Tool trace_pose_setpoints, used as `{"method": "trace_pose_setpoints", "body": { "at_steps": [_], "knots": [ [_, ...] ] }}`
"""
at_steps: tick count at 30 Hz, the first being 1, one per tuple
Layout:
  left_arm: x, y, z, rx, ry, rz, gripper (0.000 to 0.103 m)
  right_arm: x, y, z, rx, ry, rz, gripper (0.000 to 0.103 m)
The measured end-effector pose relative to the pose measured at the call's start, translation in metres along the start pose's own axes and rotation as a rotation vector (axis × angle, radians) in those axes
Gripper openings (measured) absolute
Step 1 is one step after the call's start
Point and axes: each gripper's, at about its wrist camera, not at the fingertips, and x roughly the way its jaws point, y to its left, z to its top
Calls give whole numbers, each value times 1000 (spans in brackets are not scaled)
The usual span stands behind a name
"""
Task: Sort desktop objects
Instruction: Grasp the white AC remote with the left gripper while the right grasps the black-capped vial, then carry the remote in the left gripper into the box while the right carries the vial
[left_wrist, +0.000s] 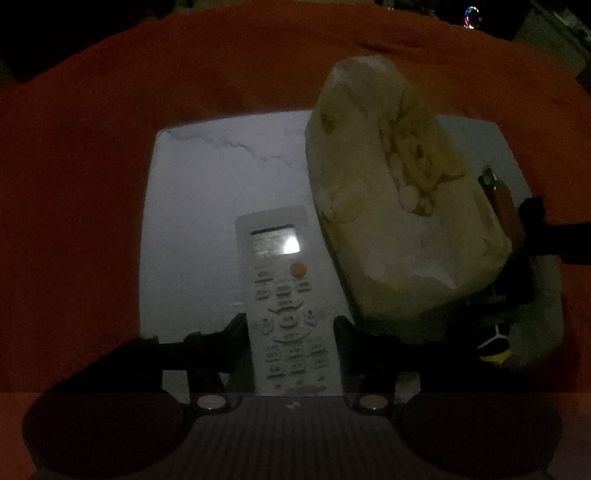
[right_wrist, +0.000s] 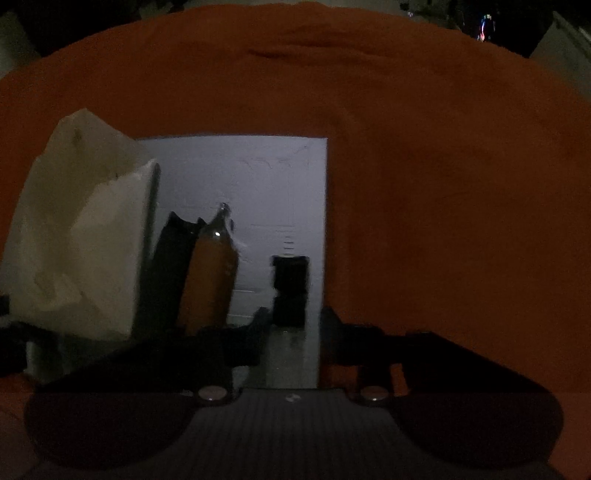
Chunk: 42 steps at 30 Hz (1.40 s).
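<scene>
Dim light. Left gripper (left_wrist: 291, 332) is low and level over the white tray (left_wrist: 192, 206), fingers straddling the remote control (left_wrist: 290, 314) at its lower half; pads sit at both edges, contact looks made but can't confirm. Remote lies flat on the tray, screen end away, just left of the tissue pack (left_wrist: 395, 206). Right gripper (right_wrist: 291, 328) points along the tray's (right_wrist: 266, 173) right edge, jaws apart, holding nothing. An orange lighter (right_wrist: 208, 273) lies right of the tissue pack (right_wrist: 77, 236). Orange cloth (right_wrist: 443, 184) under the tray.
</scene>
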Motion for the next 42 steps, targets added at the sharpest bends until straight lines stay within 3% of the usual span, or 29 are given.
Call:
{"method": "trace_pose_setpoints", "body": {
  "at_steps": [5, 13, 15, 17, 23, 25, 27, 28, 29, 30, 37, 42],
  "knots": [
    [-4, 12, -5, 22, 5, -20, 42, -9, -3, -11, 46, 33, 17, 23],
    [-8, 17, -6, 74, -20, 42, 42, -13, 9, -24, 30, 66, 3, 23],
    [-8, 17, -5, 78, -20, 50, 45, -13, 11, -23, 26, 69, 3, 23],
    [-7, 15, -6, 94, -30, 71, 59, -14, 13, -21, 43, 77, 14, 24],
    [-5, 11, -4, 107, -42, 83, 61, -20, 18, -18, 33, 86, -38, 37],
    [-5, 11, -3, 106, -41, 80, 61, -21, 21, -17, 32, 85, -49, 37],
    [-6, 12, -3, 107, -41, 73, 54, -20, 25, -17, 24, 65, -53, 36],
    [-9, 13, -4, 104, -43, 62, 42, -21, 27, -19, 9, 56, -57, 32],
    [-11, 14, -5, 100, -46, 61, 41, -23, 29, -21, -4, 57, -68, 22],
    [-14, 15, -5, 96, -48, 63, 41, -24, 30, -21, -8, 57, -72, 21],
    [-46, 22, -19, 80, -81, 53, 40, -50, 34, -34, 0, 18, -45, 21],
    [-94, 23, -31, 77, -121, 35, 40, -83, 37, -41, 16, -27, -7, 21]
  ]
}}
